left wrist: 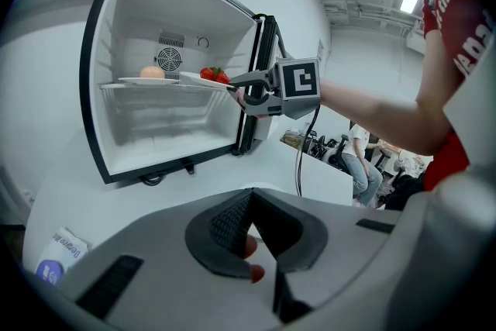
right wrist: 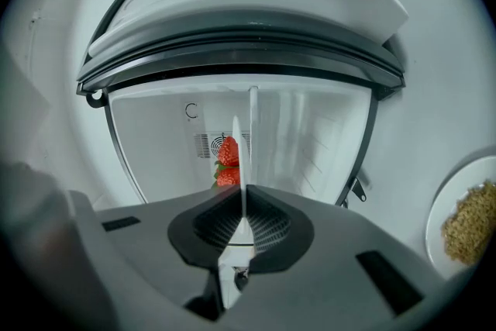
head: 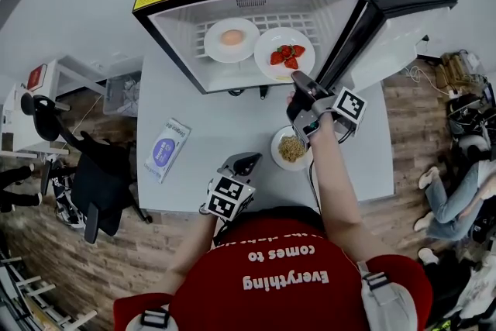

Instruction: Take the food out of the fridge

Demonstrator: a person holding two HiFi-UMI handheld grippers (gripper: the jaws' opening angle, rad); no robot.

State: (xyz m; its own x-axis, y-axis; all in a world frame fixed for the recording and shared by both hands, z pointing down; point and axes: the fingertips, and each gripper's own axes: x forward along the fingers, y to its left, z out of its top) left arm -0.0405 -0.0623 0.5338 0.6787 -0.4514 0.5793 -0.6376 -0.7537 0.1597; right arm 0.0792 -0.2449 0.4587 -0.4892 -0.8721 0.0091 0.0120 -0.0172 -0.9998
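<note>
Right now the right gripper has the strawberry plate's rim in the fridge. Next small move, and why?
Probably draw the strawberry plate straight out, kept level. The right gripper is shut on its near rim, but the plate rests on the fridge shelf beside another plate, and the loose strawberries could roll if it tips.

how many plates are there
3. One plate with a pale round food on the fridge shelf; the strawberry plate at the fridge front, clamped by the right gripper; the grain plate on the table.
</note>
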